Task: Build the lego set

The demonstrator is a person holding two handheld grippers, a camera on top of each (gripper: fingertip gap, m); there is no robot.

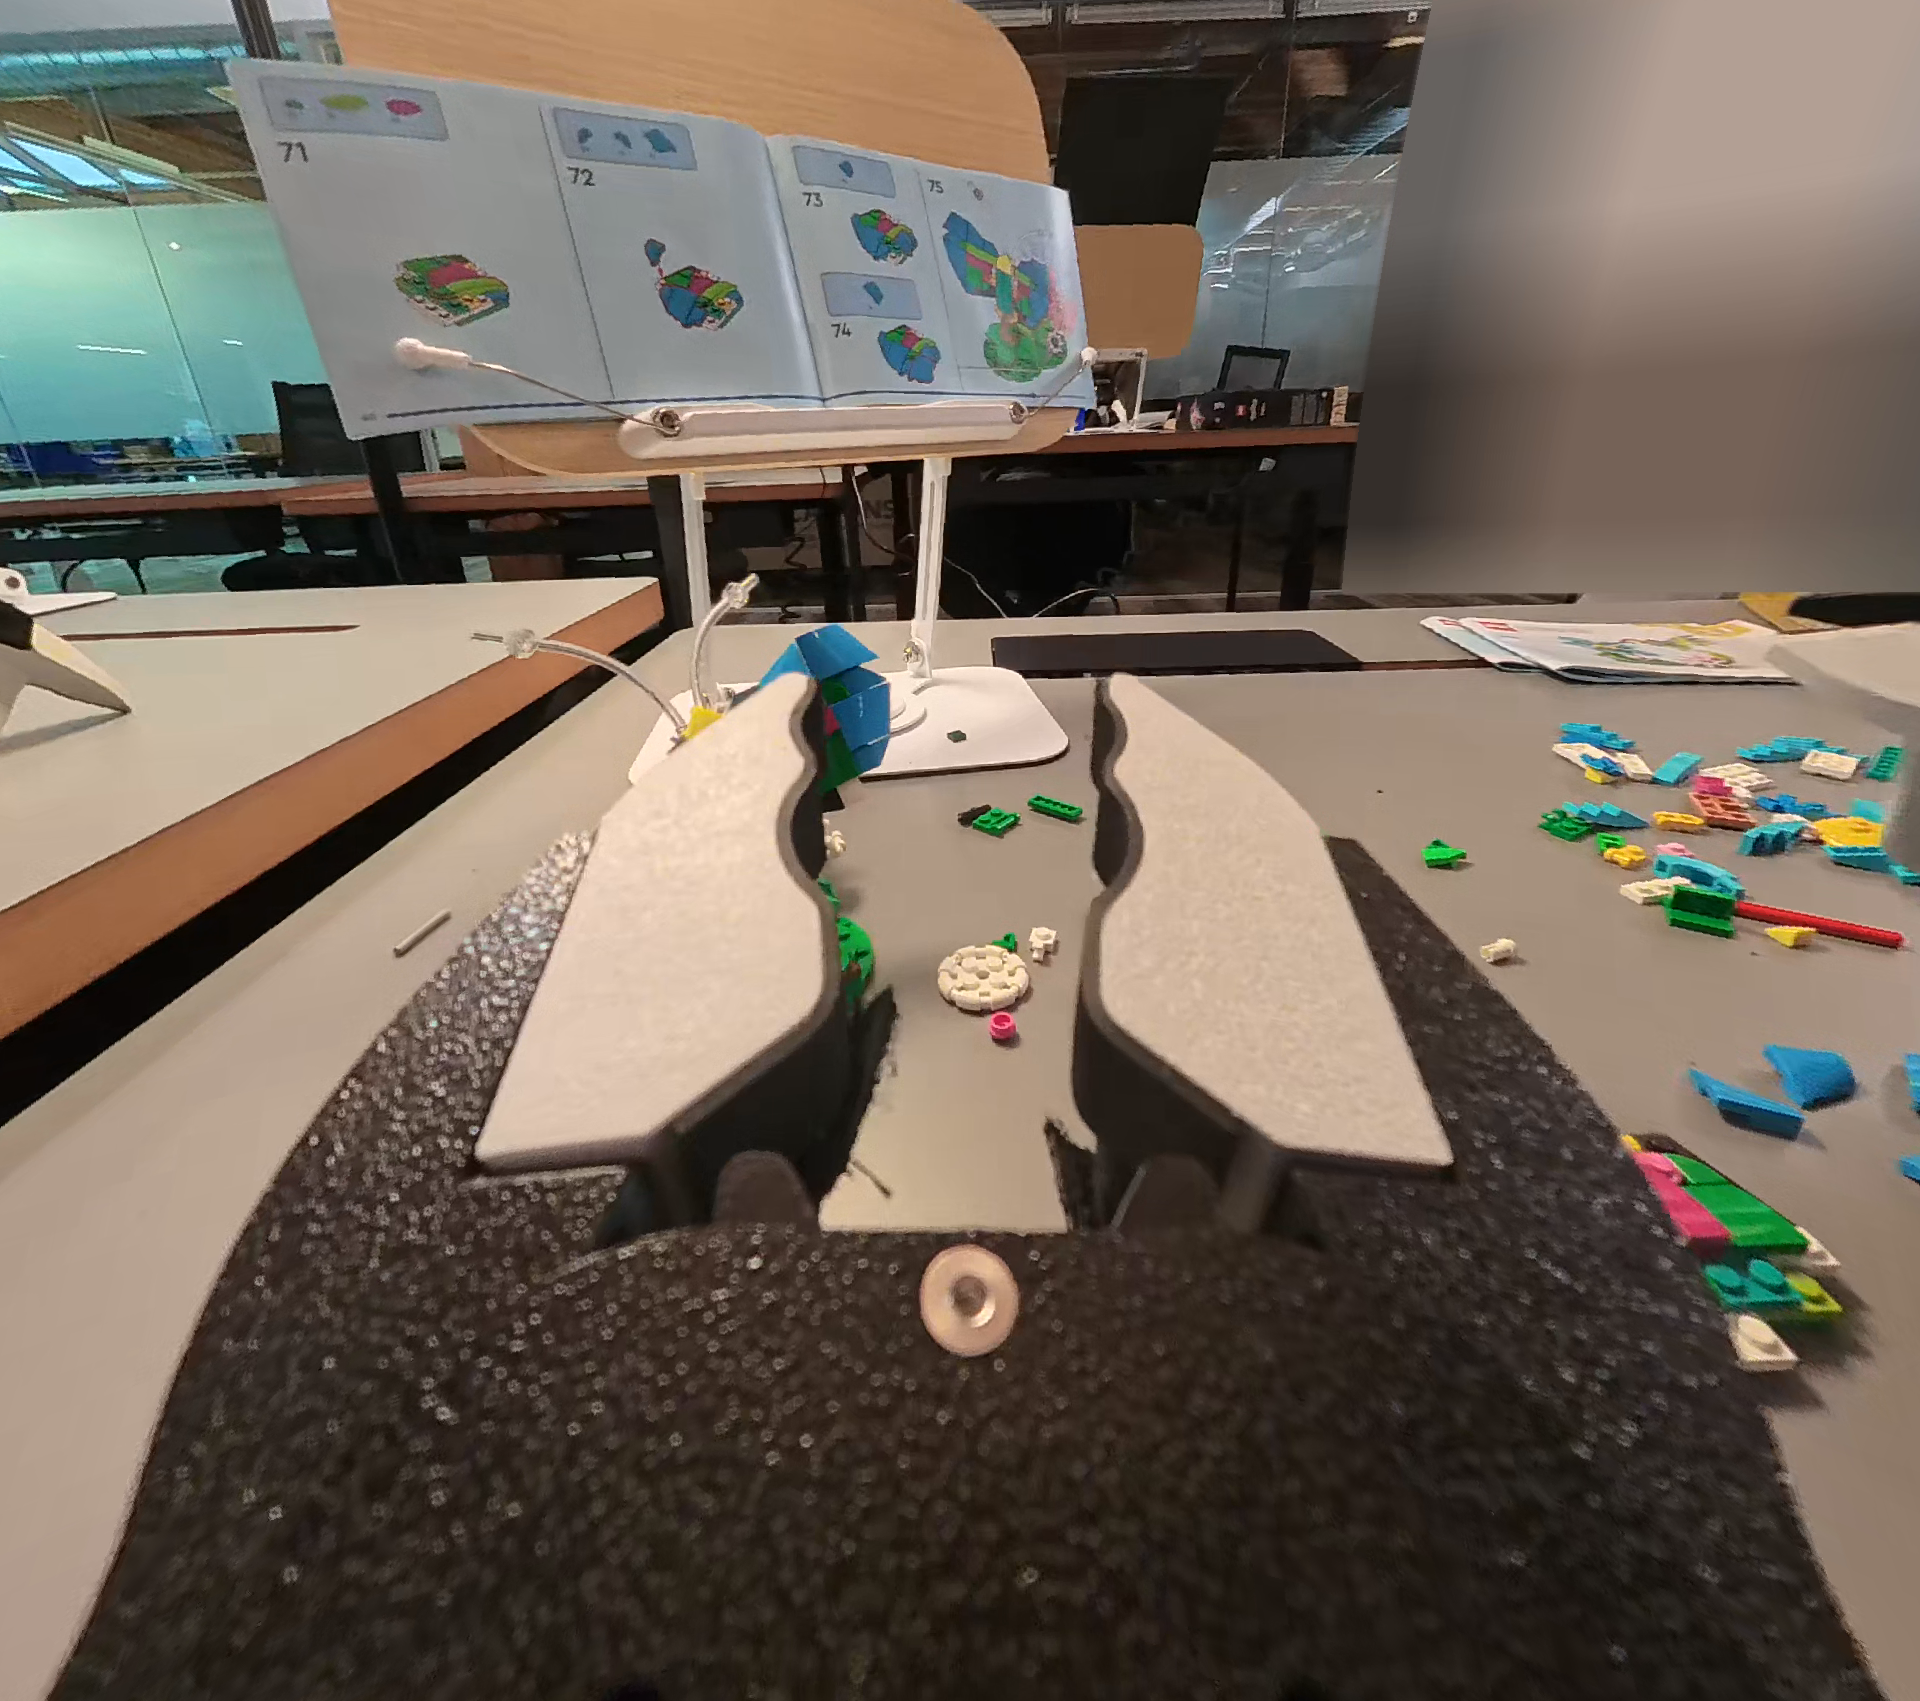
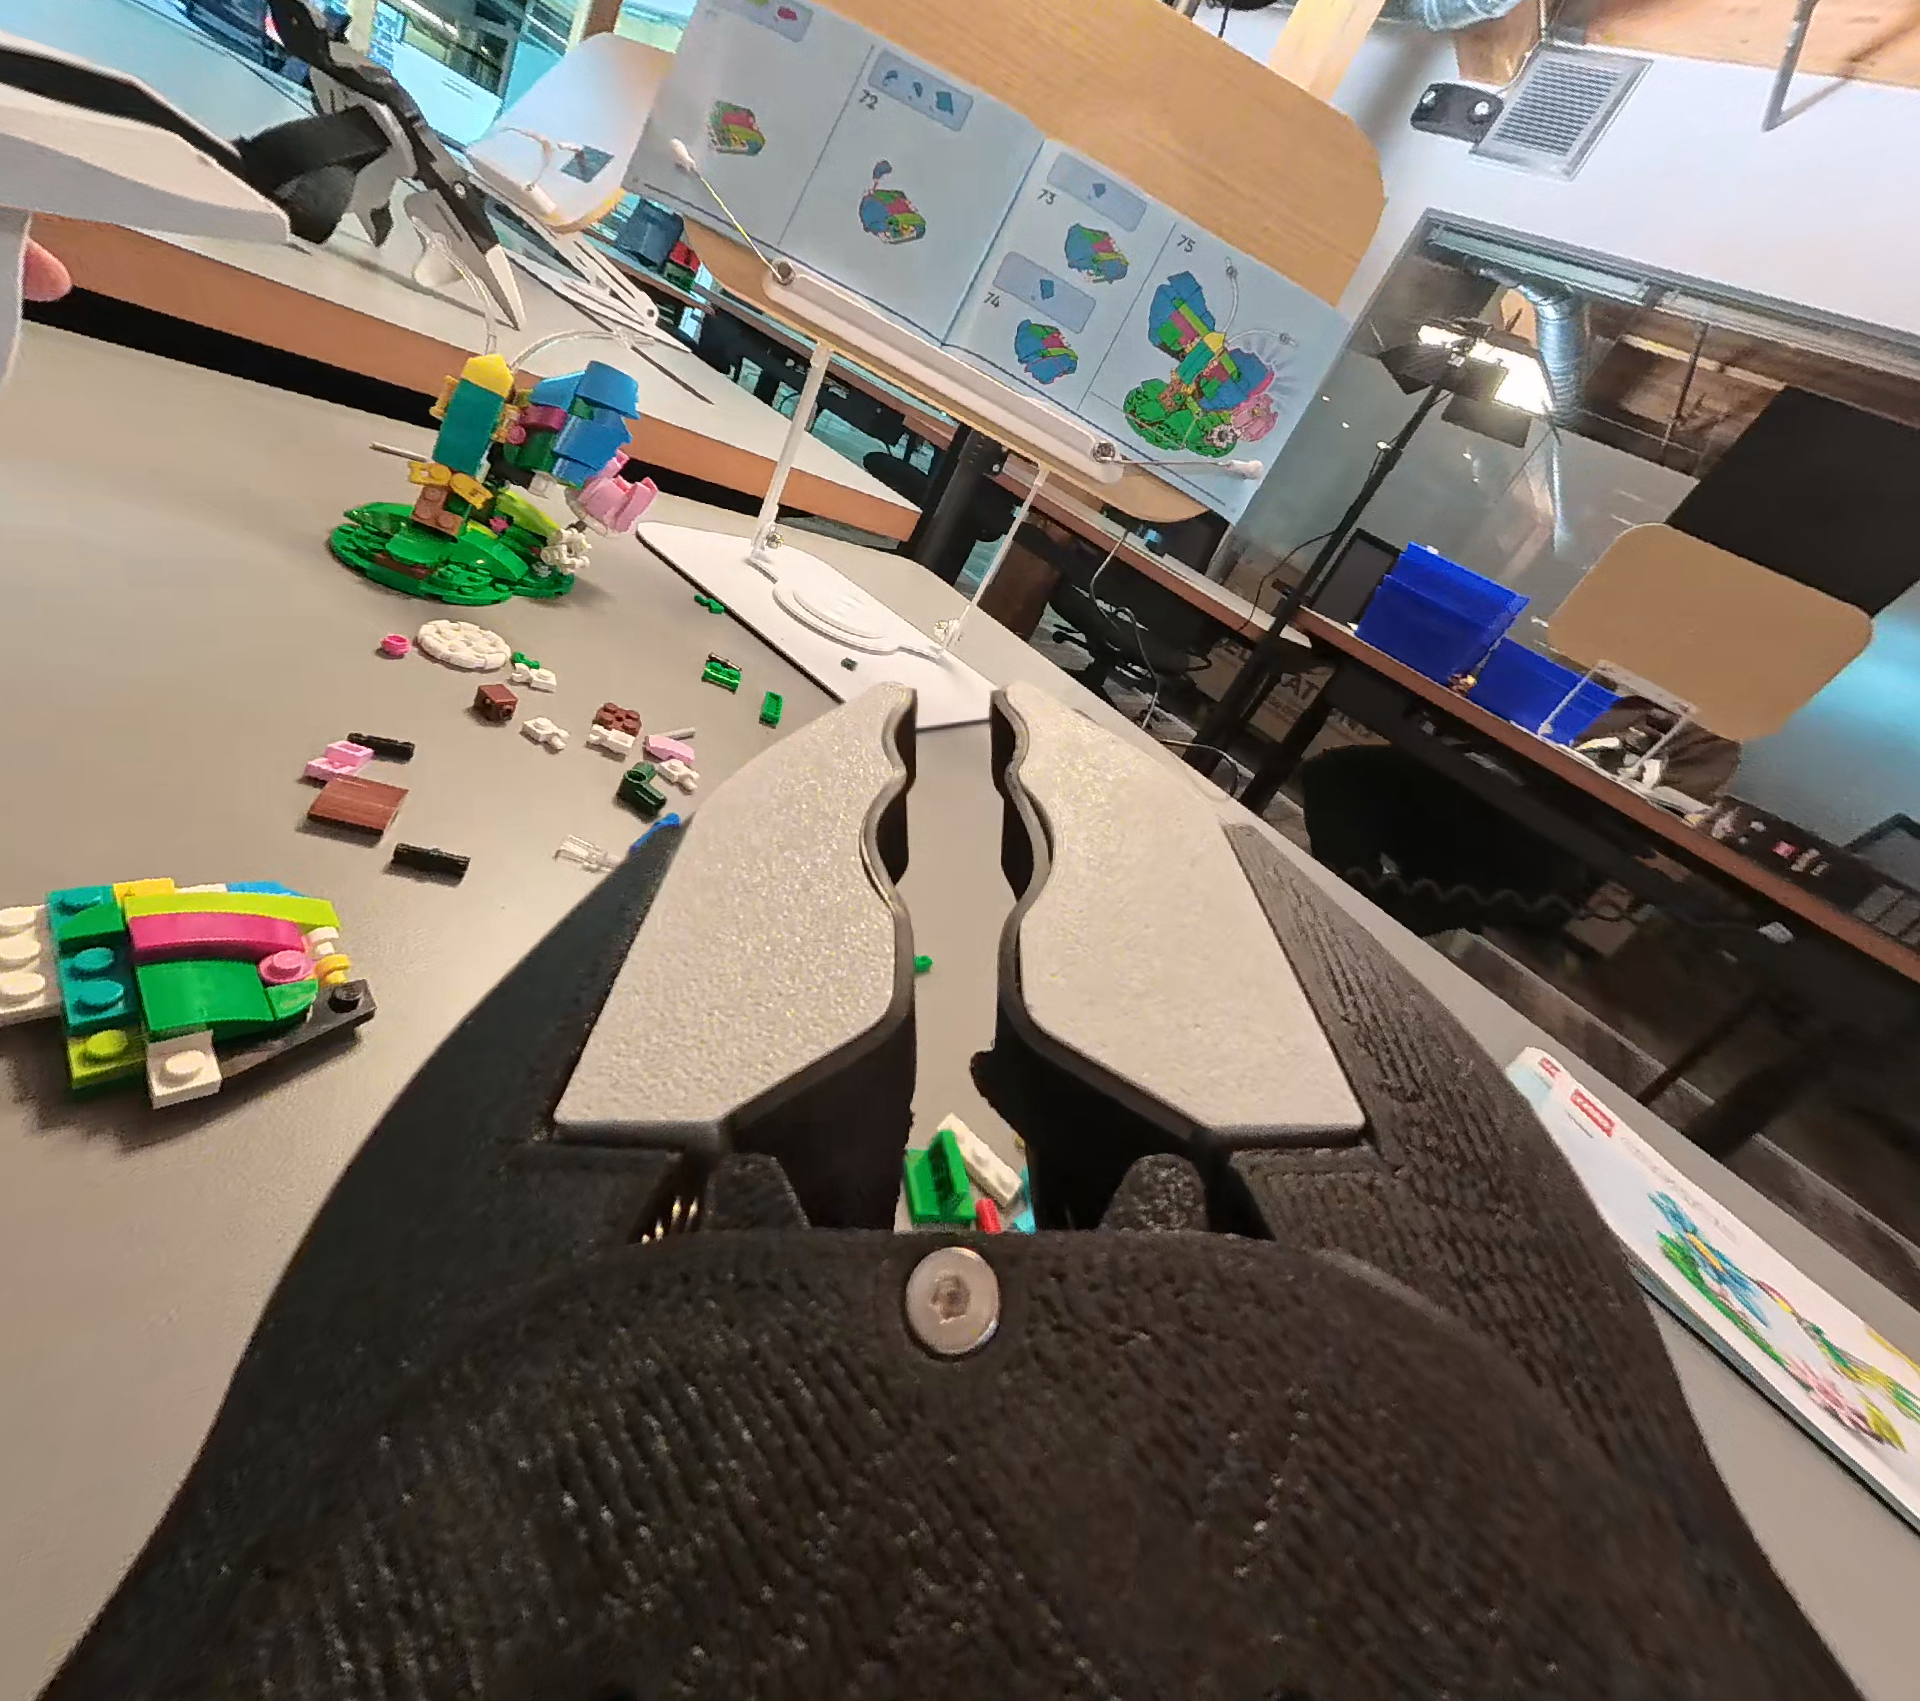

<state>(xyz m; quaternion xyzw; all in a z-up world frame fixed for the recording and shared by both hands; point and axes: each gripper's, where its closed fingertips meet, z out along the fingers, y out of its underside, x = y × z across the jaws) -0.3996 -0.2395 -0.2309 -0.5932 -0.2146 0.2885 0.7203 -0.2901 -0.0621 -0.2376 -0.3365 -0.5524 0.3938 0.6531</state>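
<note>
a largely built butterfly model (image 2: 488, 488) is shown on the bench (image 2: 187, 508), a wing panel (image 2: 187, 976) and loose bricks (image 1: 1725, 820) left unattached, with left tongs (image 1: 951, 721) and right tongs (image 2: 951, 721) both released and empty.

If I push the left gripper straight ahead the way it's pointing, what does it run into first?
Probably the white base of the book stand, past loose green bricks on the table. The open left gripper holds nothing. Depth is hard to judge.
</note>
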